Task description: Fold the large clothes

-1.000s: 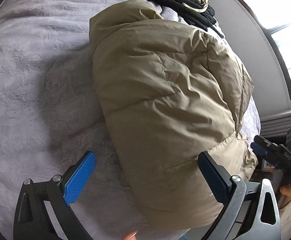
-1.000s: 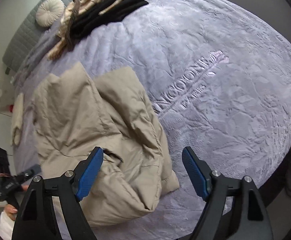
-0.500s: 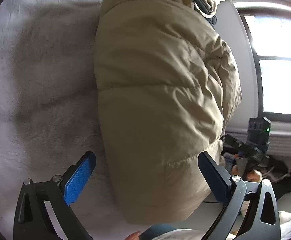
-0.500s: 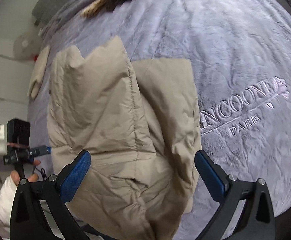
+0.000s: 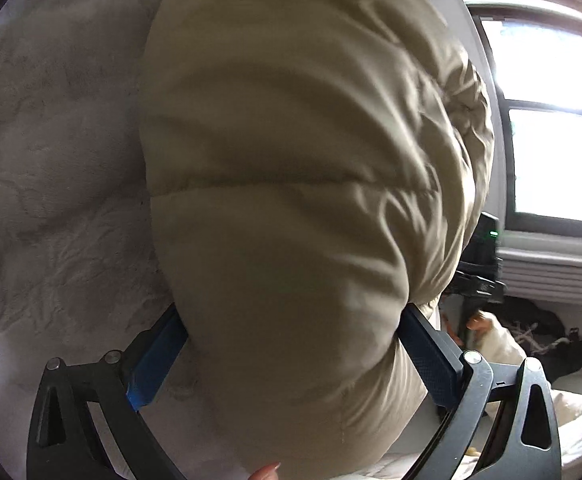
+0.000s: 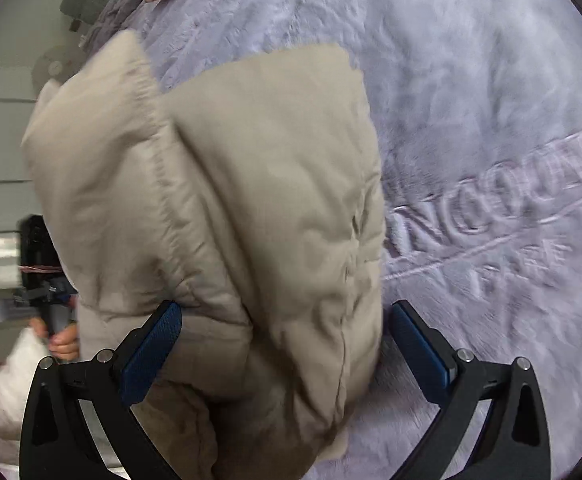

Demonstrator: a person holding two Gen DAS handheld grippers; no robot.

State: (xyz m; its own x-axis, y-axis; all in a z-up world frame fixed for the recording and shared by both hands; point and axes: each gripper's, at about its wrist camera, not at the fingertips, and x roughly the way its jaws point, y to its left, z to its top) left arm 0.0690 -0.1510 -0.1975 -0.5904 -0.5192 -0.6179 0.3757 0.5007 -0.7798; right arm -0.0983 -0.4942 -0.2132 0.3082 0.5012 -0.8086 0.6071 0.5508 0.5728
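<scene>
- Jacket [image 6: 231, 208], beige and puffy, lies folded on our lilac blanket [image 6: 491, 80].
- Our left gripper [image 5: 291, 352] straddles its bulk, fingers spread.
- Our right gripper [image 6: 287, 344] is spread wide over its edge.

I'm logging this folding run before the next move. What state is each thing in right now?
Beige puffer jacket: folded into a bulky bundle, lying on the bed.
Left gripper: open wide, straddling the jacket's near end, fabric bulging between its pads.
Right gripper: open wide, jacket edge between its pads, not clamped.
Lilac blanket: spread flat under the jacket.
</scene>
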